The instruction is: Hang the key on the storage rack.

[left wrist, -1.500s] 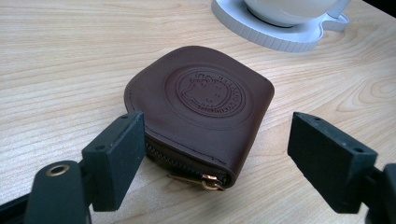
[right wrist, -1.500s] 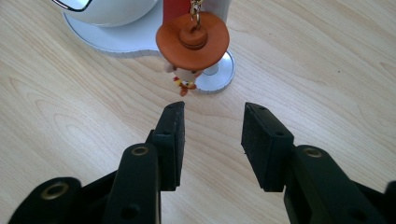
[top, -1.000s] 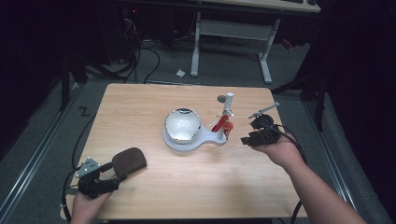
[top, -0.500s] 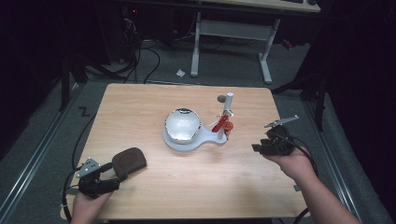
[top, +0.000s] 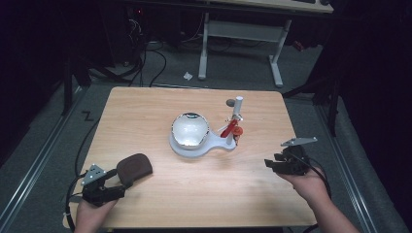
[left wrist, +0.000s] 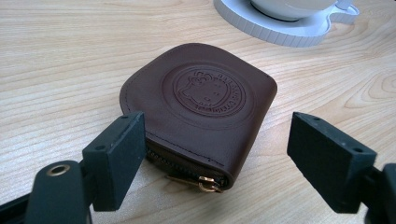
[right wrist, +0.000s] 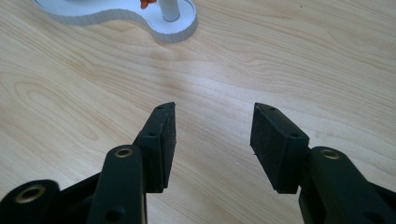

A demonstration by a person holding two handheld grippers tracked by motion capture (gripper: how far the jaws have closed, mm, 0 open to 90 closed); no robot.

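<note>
Left gripper view: we are straddling the brown pouch point(left wrist: 201, 121) with the left gripper point(left wrist: 233, 161) wide open, pads not touching, zipper edge facing us, right gripper point(right wrist: 212, 140) opening empty.

Both grippers rest low, left gripper point(top: 109, 187) fingers spread, right gripper point(top: 270, 164) fingers just opening, empty.

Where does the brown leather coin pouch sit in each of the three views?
High view: brown coin pouch lies at the lower left of the table, just ahead of the left gripper.
Left gripper view: the pouch is at the picture's middle, between that gripper's open jaws, zipper pull toward the camera.
Right gripper view: the pouch is not in it; bare wood lies between the open jaws.
Shared landmark: the white base of the stand.
</note>
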